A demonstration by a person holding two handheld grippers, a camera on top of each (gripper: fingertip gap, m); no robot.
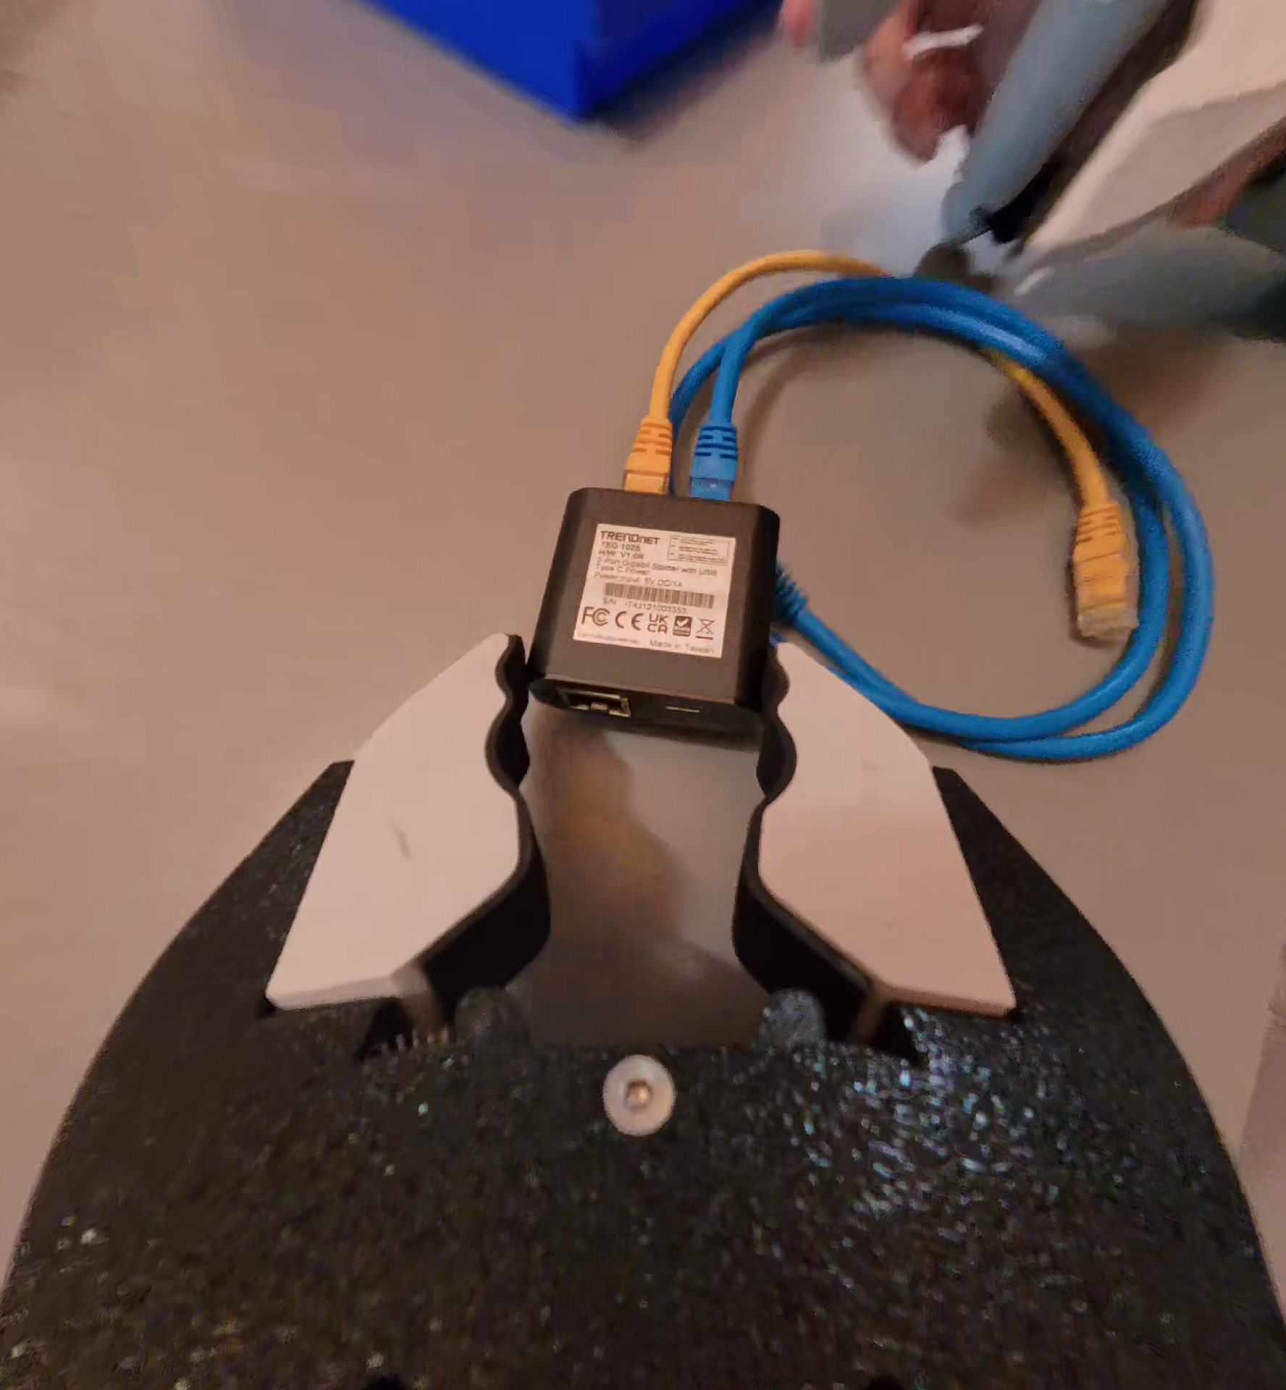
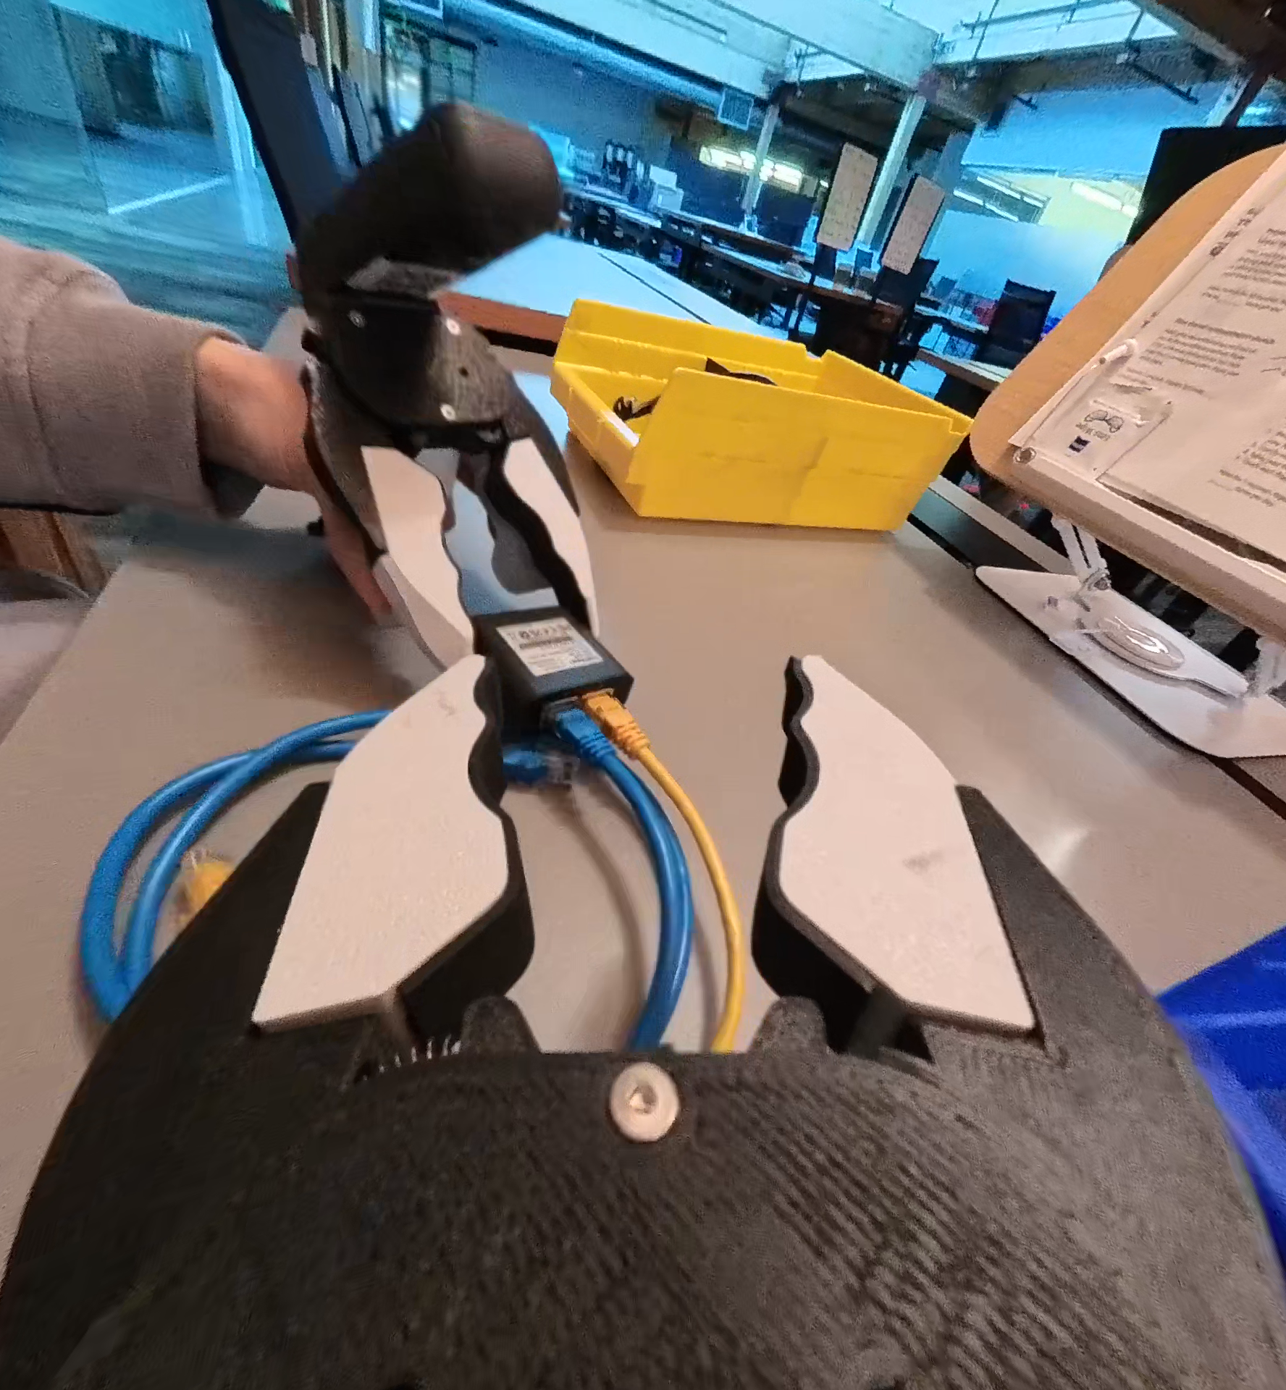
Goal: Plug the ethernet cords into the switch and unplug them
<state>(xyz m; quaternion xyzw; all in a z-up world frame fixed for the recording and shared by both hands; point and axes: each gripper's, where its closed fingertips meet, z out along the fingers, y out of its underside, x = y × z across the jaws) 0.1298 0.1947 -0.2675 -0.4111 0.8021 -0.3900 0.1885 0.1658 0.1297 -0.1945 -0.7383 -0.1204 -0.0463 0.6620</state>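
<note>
A small black switch with a white label lies on the grey table. My left gripper is shut on its near end, one finger on each side. A yellow cord's plug and a blue cord's plug sit in the two far ports. The yellow cord's free plug lies to the right inside the blue loop. In the right wrist view my right gripper is open and empty, just short of the switch and over the blue plug and yellow plug. The left gripper holds the switch from the far side.
A yellow bin stands behind the switch. A blue bin is at my right; it also shows at the top of the left wrist view. A document stand with papers is at right. A person's hand holds the left gripper.
</note>
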